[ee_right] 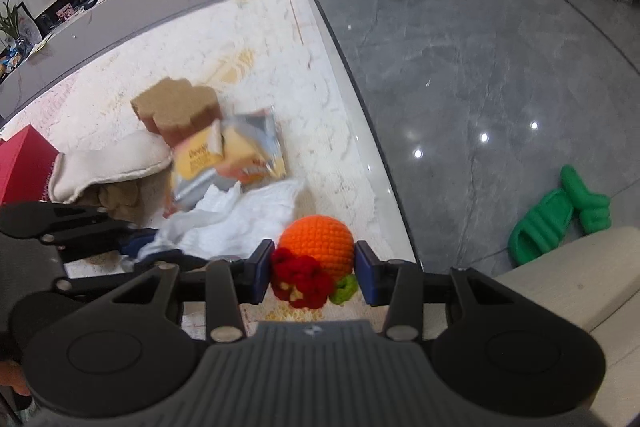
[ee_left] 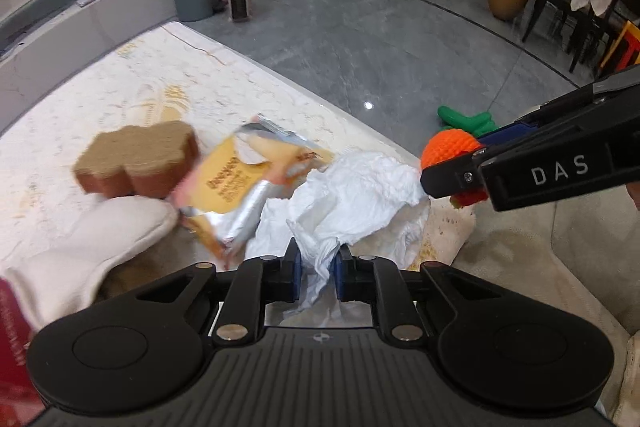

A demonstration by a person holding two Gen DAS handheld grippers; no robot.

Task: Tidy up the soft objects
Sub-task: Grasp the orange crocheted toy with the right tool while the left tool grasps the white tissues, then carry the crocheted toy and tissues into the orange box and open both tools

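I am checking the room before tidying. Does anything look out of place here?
Yes. A green slipper lies alone on the grey floor, off the table where the other soft things are.

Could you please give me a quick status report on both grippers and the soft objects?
Left gripper shut on white tissue. Right gripper shut on crocheted orange. Brown sponge and snack wrapper on table; nothing blocking.

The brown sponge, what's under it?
The brown sponge rests on a cream cloth and a yellow snack packet. Whatever lies beneath those is covered.
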